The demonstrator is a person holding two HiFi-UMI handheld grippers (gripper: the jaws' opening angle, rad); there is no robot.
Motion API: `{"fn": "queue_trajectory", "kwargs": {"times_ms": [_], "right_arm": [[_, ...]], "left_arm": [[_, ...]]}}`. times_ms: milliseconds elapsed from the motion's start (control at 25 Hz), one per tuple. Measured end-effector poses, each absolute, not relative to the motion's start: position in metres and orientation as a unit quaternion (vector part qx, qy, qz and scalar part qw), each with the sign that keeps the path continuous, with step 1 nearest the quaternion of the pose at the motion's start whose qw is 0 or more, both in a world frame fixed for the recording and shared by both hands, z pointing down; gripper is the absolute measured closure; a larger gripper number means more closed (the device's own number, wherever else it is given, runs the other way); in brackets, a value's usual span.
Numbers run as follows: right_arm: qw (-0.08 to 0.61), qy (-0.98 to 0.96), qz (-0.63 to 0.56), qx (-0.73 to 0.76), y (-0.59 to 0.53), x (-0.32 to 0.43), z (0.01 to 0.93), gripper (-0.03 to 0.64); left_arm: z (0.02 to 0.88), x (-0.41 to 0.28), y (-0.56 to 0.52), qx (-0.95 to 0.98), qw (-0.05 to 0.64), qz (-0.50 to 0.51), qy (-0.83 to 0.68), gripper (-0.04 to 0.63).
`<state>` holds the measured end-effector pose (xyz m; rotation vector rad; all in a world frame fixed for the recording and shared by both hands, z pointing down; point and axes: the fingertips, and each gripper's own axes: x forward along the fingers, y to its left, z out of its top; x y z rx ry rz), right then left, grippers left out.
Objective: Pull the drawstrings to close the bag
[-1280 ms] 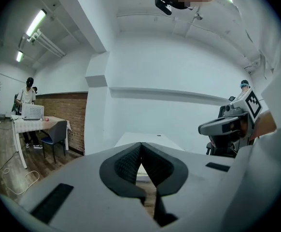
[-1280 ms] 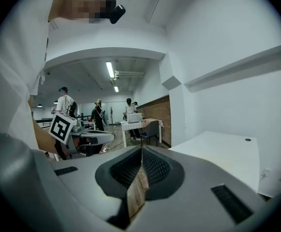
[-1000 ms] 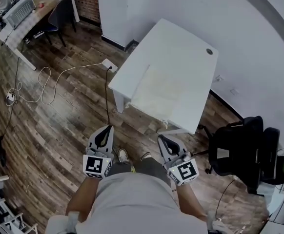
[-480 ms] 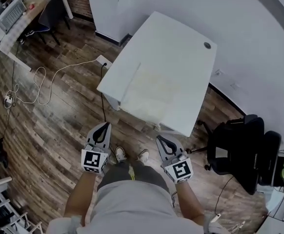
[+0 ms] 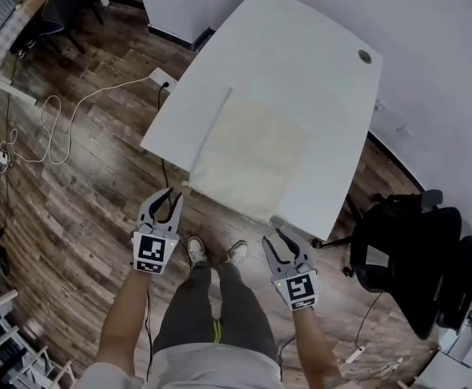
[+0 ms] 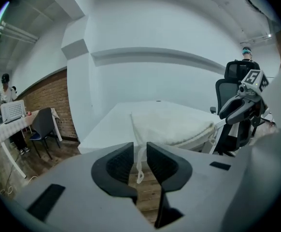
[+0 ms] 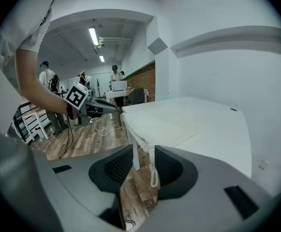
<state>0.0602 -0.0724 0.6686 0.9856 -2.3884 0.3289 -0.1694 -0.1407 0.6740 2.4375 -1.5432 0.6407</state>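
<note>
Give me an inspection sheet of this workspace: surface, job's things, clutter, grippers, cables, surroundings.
Surface: white table, bare apart from the bag.
Job's things: cream bag lies flat at the near edge, with a drawstring hanging off each near corner: left string, right string.
Clutter: nothing seen.
Grippers: left gripper open, left string showing in its gap, not pinched. Right gripper open, jaws have just been opening, right string showing in its gap, not pinched.
Cables: white cable loops across the floor.
Surroundings: wood floor, black chair, white wall.
</note>
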Motion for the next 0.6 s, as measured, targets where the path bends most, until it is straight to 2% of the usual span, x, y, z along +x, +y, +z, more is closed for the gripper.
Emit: {"fn": "queue_trajectory", "kwargs": {"times_ms": [40,200,600], "right_arm": [[0.273,-0.883,0.121,0.363,-0.075,0.061,0.68,0.486],[0.301,-0.87,0.132,0.367,-0.081,0.061,0.722,0.471],[0.318,-0.851,0.125,0.398,-0.102,0.066,0.769,0.472]], "left_arm": [[0.686,-0.169,-0.145,0.822,0.095,0.223,-0.515,0.511],[0.729,-0.17,-0.158,0.826,0.098,0.247,-0.496,0.494],[0.786,-0.162,-0.177,0.836,0.103,0.267,-0.468,0.492]]}}
